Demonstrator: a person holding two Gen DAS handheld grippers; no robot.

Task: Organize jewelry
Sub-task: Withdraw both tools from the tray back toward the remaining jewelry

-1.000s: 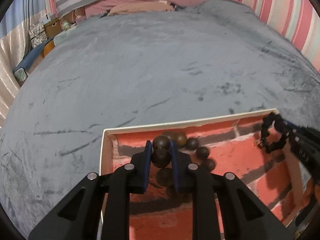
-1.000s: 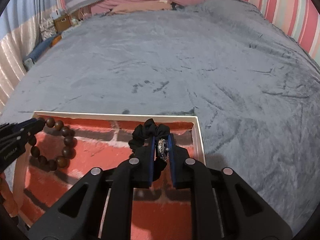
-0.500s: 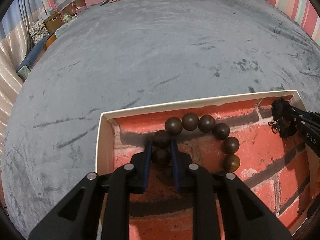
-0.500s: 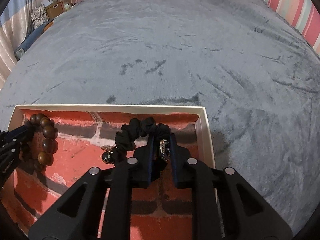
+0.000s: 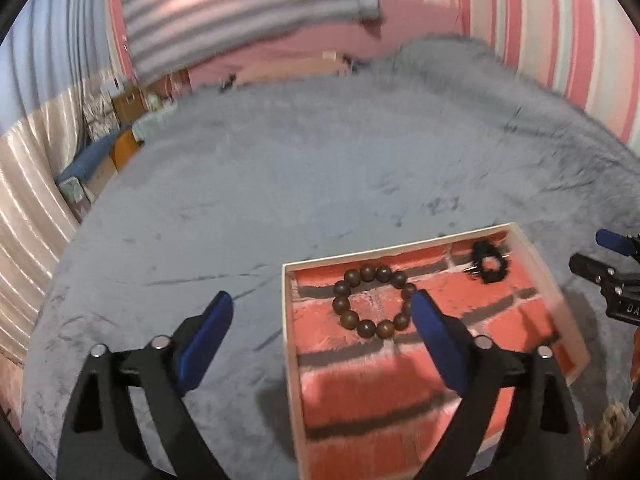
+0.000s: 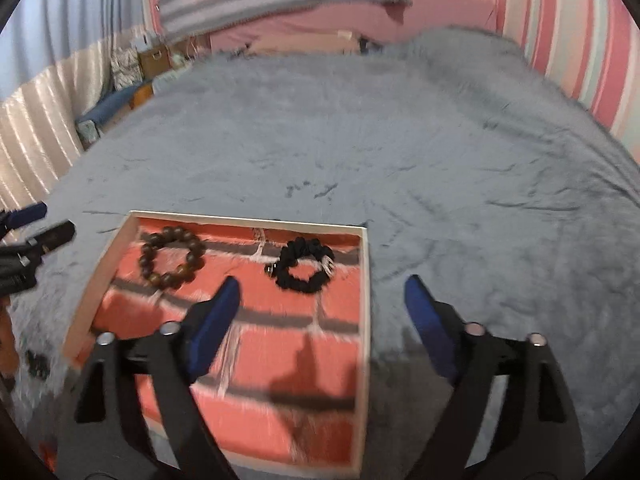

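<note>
A shallow white-rimmed box point(image 5: 289, 320) with a red brick-pattern floor lies on the grey blanket; it also shows in the right wrist view point(image 6: 366, 280). A brown wooden bead bracelet point(image 5: 374, 300) lies in its far left part, also in the right wrist view point(image 6: 171, 257). A black scrunchie bracelet with small charms point(image 5: 489, 262) lies in the far right part, also in the right wrist view point(image 6: 306, 265). My left gripper point(image 5: 320, 318) is open and empty, raised above the box's left rim. My right gripper point(image 6: 320, 300) is open and empty above the box's right side.
The grey blanket point(image 6: 360, 140) spreads all around the box. Pink and striped pillows point(image 5: 248, 12) lie at the far end. Boxes and clutter point(image 5: 120, 100) stand off the bed at the far left. Small dark items point(image 6: 36, 362) lie left of the box.
Both grippers have opened, released the bead bracelet and the black scrunchie into the box, and pulled back and up. Both pieces now lie flat in the box.
</note>
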